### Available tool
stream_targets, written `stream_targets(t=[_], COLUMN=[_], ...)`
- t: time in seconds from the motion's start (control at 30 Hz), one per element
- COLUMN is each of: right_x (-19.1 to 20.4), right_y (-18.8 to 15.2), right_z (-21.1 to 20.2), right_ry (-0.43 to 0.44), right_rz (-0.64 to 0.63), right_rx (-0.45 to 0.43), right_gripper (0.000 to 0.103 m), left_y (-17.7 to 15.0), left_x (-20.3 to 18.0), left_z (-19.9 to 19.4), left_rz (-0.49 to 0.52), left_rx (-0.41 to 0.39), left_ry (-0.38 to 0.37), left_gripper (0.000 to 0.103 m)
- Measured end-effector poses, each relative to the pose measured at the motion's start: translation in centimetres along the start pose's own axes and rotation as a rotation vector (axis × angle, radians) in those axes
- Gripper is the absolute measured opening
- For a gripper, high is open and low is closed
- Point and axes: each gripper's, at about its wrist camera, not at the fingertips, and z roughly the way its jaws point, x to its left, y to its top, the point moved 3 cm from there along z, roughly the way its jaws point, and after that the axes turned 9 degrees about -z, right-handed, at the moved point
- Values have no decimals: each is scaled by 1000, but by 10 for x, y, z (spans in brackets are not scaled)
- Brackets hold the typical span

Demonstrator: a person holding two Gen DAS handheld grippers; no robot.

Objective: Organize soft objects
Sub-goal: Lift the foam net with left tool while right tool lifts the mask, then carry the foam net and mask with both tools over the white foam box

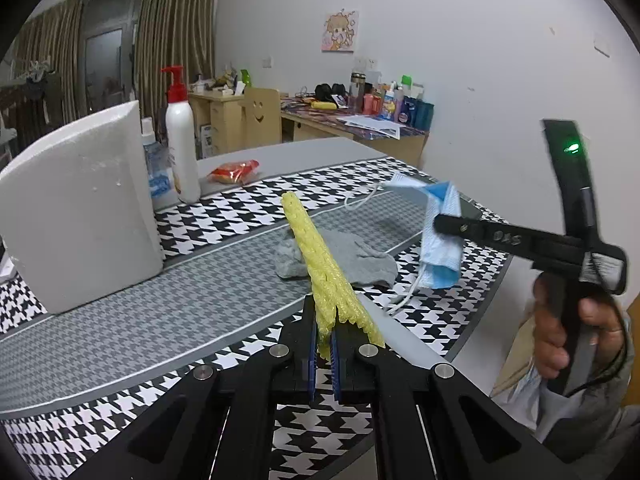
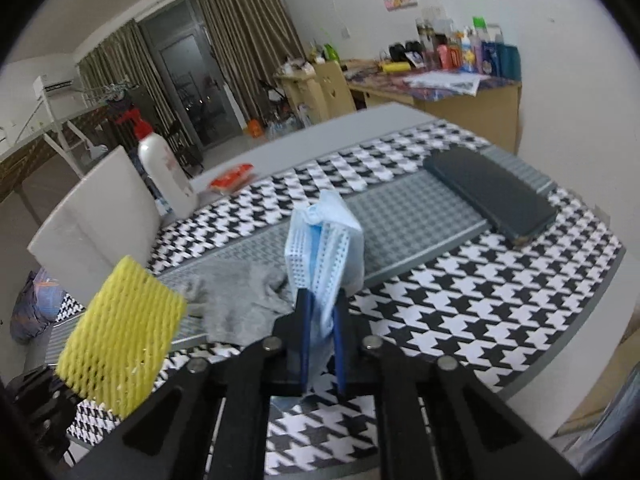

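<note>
Blue face mask [image 2: 320, 248] in right hand-held gripper [image 2: 321, 312]

This is a lived-in room of a home. Around the table [image 2: 460, 280] with its houndstooth cloth, brown curtains [image 1: 176, 40] hang beside a glass door [image 2: 192, 92] behind it, and a wooden desk [image 1: 360, 132] beyond its far end is crowded with bottles [image 1: 396, 106] (toiletries, by their look). A cartoon poster [image 1: 340, 31] hangs above that desk, and an air conditioner [image 2: 56, 82] sits far left.
</note>
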Motion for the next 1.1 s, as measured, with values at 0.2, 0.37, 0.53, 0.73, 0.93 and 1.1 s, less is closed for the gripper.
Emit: stream_targets(t=[0.2, 0.37, 0.53, 0.73, 0.93, 1.1], right_x=[16, 28, 36, 48, 59, 66], right_y=[11, 15, 19, 24, 29, 34], right_z=[-25, -39, -47, -57, -60, -61], right_ry=[16, 30, 41, 55, 78, 91], right_rz=[-41, -75, -101, -140, -168, -185], right_rx=[-69, -109, -140, -179, -202, -219], right_gripper=[12, 13, 12, 13, 13, 13], left_y=[7, 13, 20, 29, 39, 49], left_x=[4, 10, 12, 15, 19, 22], left_z=[-11, -19, -31, -40, -48, -55], left_rz=[2, -3, 7, 7, 7, 7], left_rx=[-35, -58, -91, -121, -149, -175], left_ry=[23, 46, 62, 80, 92, 105], left_gripper=[6, 6, 6, 6, 6, 6])
